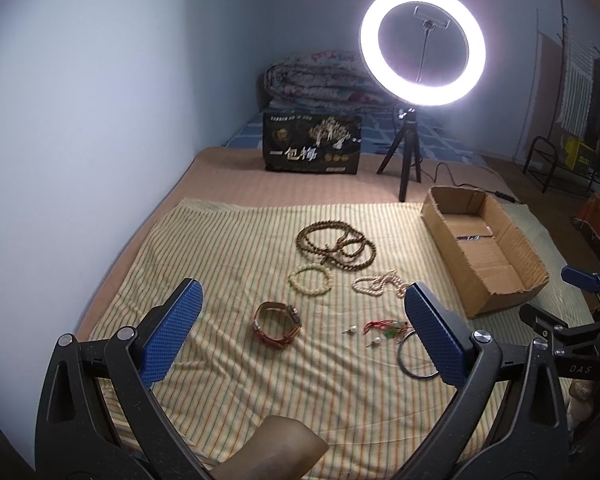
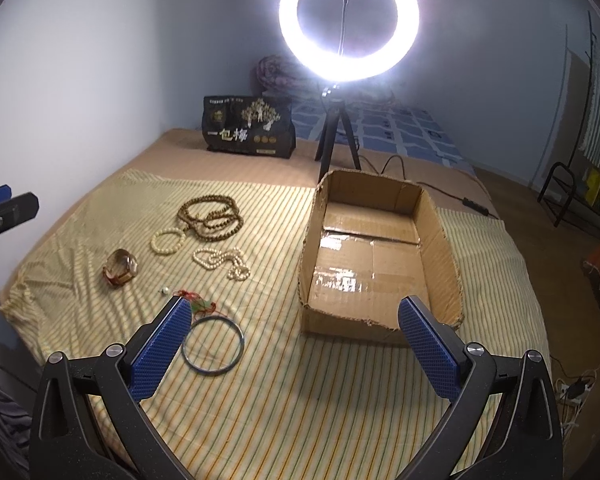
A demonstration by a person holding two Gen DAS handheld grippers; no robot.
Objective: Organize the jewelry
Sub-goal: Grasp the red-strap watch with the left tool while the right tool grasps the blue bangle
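Across the striped cloth (image 2: 284,392) the jewelry lies loose, just left of an empty cardboard box (image 2: 440,240) with stiff, ragged walls and taped floor. Both claws hover above it, spread wide and holding nothing: the left gripper (image 1: 300,340) over the watch, the right gripper (image 2: 296,344) between bangle and box. Largest is the brown bead necklace (image 2: 212,216), a limp coil that will likely sag and trail unless pinched where strands bunch. The pearl strand (image 2: 224,262) looks equally floppy and slicker. The thin dark bangle (image 2: 213,343) is rigid and flat; its rim probably needs an edge-on pinch. The leather-strapped watch (image 1: 278,320) stands curled and offers a firm strap. The cream bead bracelet (image 1: 310,278) seems springy. Smallest are the red-corded charm (image 1: 384,326) and what may be pearl earrings (image 1: 349,330), light and easily flicked away.
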